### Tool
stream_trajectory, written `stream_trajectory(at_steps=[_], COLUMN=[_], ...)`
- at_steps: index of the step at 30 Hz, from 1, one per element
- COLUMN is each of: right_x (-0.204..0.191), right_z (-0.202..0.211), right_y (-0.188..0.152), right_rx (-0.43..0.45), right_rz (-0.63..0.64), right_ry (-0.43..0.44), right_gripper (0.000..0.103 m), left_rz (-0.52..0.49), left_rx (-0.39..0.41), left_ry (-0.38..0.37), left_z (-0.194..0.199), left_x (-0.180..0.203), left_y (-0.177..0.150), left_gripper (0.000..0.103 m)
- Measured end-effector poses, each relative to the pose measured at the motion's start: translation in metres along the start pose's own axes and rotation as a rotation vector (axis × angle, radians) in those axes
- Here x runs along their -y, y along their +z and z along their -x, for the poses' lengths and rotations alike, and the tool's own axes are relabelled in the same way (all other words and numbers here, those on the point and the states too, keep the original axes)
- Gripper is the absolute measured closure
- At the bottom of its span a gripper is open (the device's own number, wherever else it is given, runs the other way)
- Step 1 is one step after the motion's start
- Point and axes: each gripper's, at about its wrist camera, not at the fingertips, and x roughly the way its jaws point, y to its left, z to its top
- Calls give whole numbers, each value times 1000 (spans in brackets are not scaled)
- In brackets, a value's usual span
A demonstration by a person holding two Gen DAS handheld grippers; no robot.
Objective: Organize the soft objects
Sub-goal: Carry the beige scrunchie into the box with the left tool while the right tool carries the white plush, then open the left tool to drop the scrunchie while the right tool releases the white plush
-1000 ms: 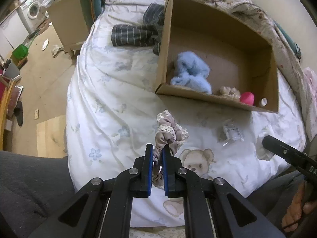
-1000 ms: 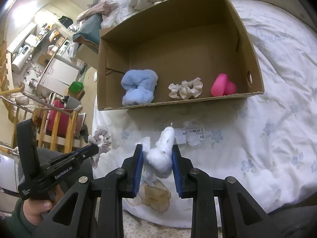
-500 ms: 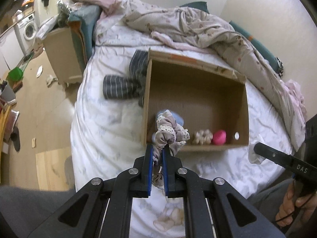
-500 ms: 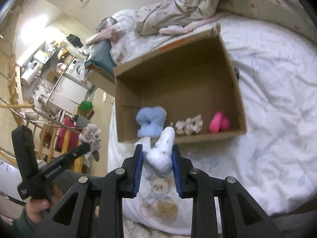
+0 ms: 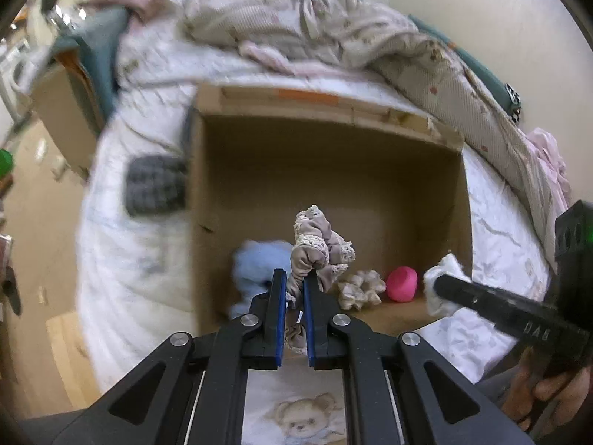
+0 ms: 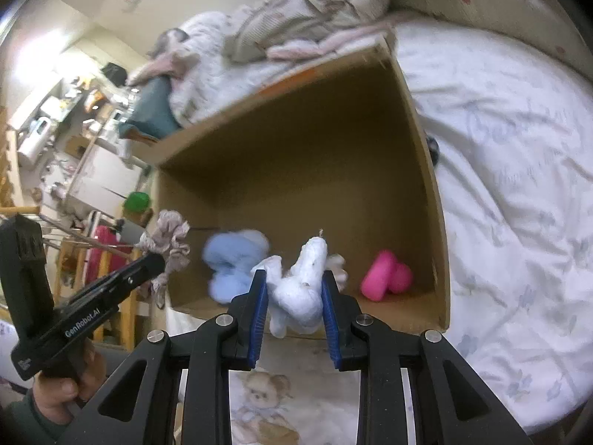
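Note:
My left gripper (image 5: 294, 278) is shut on a taupe lace-trimmed scrunchie (image 5: 318, 252) and holds it in the air in front of the open cardboard box (image 5: 333, 170). My right gripper (image 6: 294, 278) is shut on a white soft object (image 6: 302, 289), also in front of the box (image 6: 296, 170). In the box lie a light blue fluffy object (image 5: 255, 267), a cream scrunchie (image 5: 361, 287) and a pink object (image 5: 402, 283). The right gripper shows in the left wrist view (image 5: 437, 285); the left gripper shows in the right wrist view (image 6: 155, 259).
The box lies on a white floral bedsheet (image 6: 519, 185) with a teddy bear print (image 5: 300, 419). A crumpled quilt (image 5: 352, 37) lies behind the box. A striped grey cloth (image 5: 153, 183) lies left of it. The bed edge and floor are at left.
Both grippers have lifted off the bed with their soft objects and moved forward, closer to the open box. The box now fills more of both views.

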Motion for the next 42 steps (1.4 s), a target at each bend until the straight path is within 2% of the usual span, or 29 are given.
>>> stream_trajectory(at_steps=[3, 6, 10, 13, 22, 32, 34, 36, 37, 39, 42], right_x=[7, 6, 11, 9, 8, 12, 11, 9, 9, 10, 12], right_z=[-8, -13, -25, -32, -41, -40, -37, -35, -34, -31, -24], right_y=[-2, -1, 0, 3, 4, 4, 3, 5, 5, 6, 7], right_rx=[-10, -3, -35, -51, -58, -37, -23, -11, -5, 14, 44], right_rz=[-47, -29, -54, -59, -54, -71, -63, -60, -60, -74, -81], right_ry=[24, -11, -33, -36, -61, -50, -43, -34, -35, -33, -42], right_gripper=[74, 74, 73, 73, 73, 73, 72, 68, 56, 30, 30], left_rz=[8, 4, -22, -14, -24, -31, -36, -46, -50, -52, -60], left_rx=[-31, -39, -45, -64, -73, -65, -65, -53, -44, -27, 14], left_ry=[-24, -30, -16, -47, -27, -1, -6, 5, 12, 16, 42], left_z=[-20, -27, -31, -34, -36, -34, -33, -31, -29, -25, -18], left_x=[2, 7, 9, 9, 12, 15, 15, 16, 17, 17, 19], left_y=[-2, -1, -3, -7, -10, -10, -10, -11, -11, -11, -10], left_gripper=[95, 95, 95, 95, 95, 90, 84, 70, 65, 44, 40])
